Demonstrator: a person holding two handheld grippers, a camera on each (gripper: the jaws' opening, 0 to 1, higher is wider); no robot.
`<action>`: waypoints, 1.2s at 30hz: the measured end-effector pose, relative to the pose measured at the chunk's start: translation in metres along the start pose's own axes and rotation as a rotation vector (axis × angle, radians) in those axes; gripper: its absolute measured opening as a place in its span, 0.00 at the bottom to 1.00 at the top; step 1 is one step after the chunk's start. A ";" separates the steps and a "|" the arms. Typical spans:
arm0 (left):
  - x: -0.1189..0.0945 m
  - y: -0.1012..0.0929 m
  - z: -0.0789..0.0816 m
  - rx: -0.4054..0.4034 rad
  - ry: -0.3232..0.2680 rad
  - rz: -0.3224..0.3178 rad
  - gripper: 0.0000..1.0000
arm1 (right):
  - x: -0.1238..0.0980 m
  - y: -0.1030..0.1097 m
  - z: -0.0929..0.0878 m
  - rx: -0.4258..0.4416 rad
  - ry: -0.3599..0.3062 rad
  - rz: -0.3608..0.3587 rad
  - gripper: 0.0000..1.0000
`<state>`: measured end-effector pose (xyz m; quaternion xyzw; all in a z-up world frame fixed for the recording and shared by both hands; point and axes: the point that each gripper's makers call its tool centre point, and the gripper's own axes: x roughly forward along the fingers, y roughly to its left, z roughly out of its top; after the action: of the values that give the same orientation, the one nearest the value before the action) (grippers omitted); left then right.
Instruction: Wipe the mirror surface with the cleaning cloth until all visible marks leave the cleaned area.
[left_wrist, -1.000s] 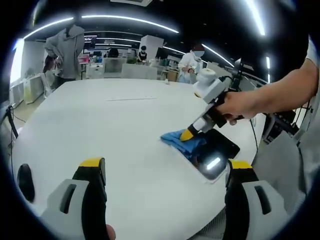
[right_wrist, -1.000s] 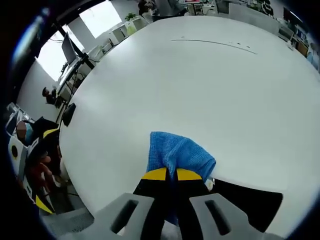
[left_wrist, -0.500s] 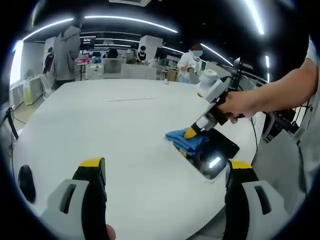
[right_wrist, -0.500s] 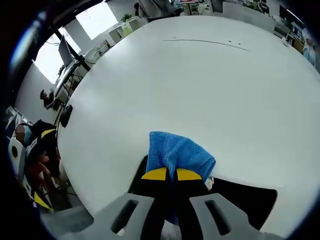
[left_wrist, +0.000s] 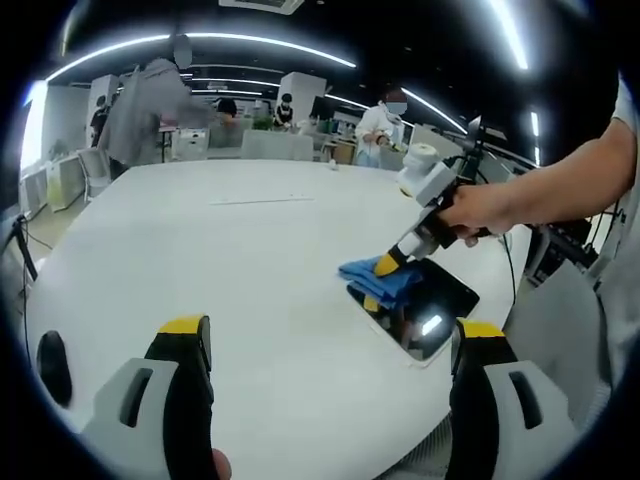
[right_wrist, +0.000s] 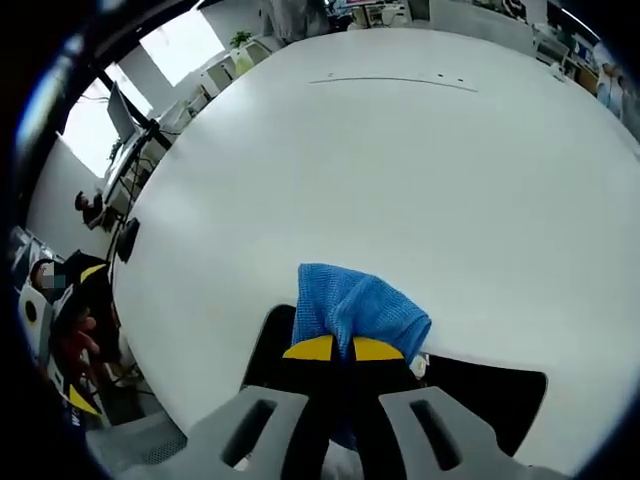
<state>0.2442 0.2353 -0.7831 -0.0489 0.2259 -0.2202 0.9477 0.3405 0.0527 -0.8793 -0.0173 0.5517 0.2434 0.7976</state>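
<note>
— White and round, the table (left_wrist: 250, 260) took up most of an open office lit by strip lights; what lay on it?

— One dark mirror (left_wrist: 420, 305), flat near the table's edge. In the left gripper view it reflected a ceiling light.

— And the cloth?

— The blue cleaning cloth (right_wrist: 355, 305) was pinched between the yellow-tipped jaws of the right gripper (right_wrist: 333, 349), which were closed tight on it. The cloth bulged out just ahead of the tips and pressed down at the mirror's far end, partly over its edge toward the bare table.

— How did that look from the other side?

— In the left gripper view, a hand (left_wrist: 475, 212) held the right gripper (left_wrist: 388, 265) slanting down onto the cloth (left_wrist: 378, 278), which covered the mirror's far corner.

— The left gripper?

— The left gripper (left_wrist: 330, 330) stood with its jaws spread wide, holding nothing, well apart from the mirror.

— Anything else?

— A small dark object (left_wrist: 50, 362) near the table's rim; people (left_wrist: 150, 100) stood in the background.
</note>
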 end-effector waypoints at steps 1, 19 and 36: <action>0.000 0.000 0.000 0.000 -0.001 0.001 0.99 | 0.000 0.000 0.000 0.000 -0.001 -0.002 0.00; -0.004 -0.012 0.008 0.011 -0.009 -0.001 0.99 | -0.007 0.005 -0.019 0.012 0.007 -0.006 0.00; -0.006 -0.014 0.012 0.027 -0.008 -0.005 0.99 | -0.016 0.016 -0.047 0.026 0.010 0.007 0.00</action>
<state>0.2393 0.2249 -0.7677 -0.0375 0.2190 -0.2253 0.9486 0.2888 0.0464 -0.8794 -0.0060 0.5590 0.2390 0.7939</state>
